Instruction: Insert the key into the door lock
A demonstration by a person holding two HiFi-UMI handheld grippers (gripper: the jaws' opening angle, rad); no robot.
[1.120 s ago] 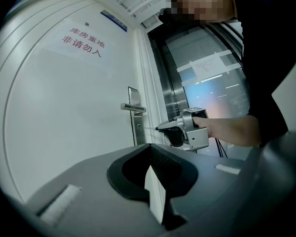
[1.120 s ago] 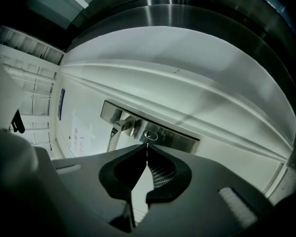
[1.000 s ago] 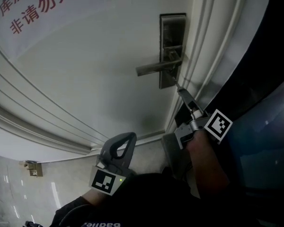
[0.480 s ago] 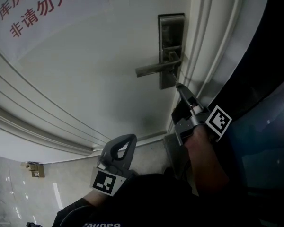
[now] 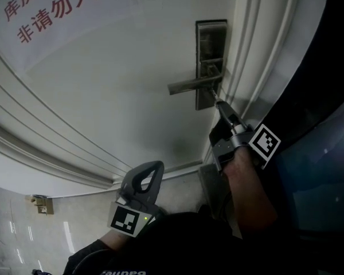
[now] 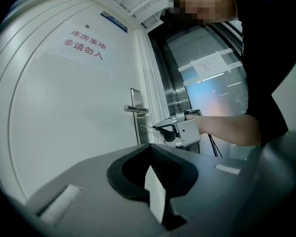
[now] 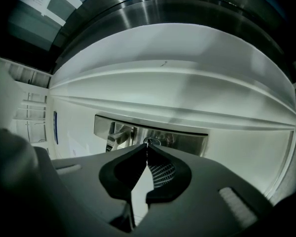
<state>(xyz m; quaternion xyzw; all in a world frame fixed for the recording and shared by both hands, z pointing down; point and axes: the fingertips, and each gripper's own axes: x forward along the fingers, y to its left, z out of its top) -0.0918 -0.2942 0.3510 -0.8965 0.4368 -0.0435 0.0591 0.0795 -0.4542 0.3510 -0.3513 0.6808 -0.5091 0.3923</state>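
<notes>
Our right gripper (image 7: 147, 145) has its jaws pressed together on the key (image 6: 149, 127), a thin metal sliver that pokes out past the tips. The key's point meets the keyhole (image 7: 152, 141) in the lower part of the steel lock plate (image 5: 210, 56), just under the lever handle (image 5: 190, 86). How far it has gone in we cannot tell. In the head view this gripper reaches up at the plate from below and to the right, with the right marker cube (image 5: 264, 144) at its rear and our forearm (image 5: 249, 196) behind that.

Our left gripper (image 6: 148, 147) has its jaws closed tip to tip, with nothing between them. It hangs low, well apart from the lock, with the left marker cube (image 5: 128, 219) facing the head camera. Its own view looks across at the right gripper and the plate.

The lock plate sits at the right edge of a white door (image 5: 103, 107), just beside the moulded door frame (image 5: 252, 50). A paper sign (image 5: 46, 10) with red characters is stuck high on the door. Pale glossy floor tiles (image 5: 17, 228) show below.
</notes>
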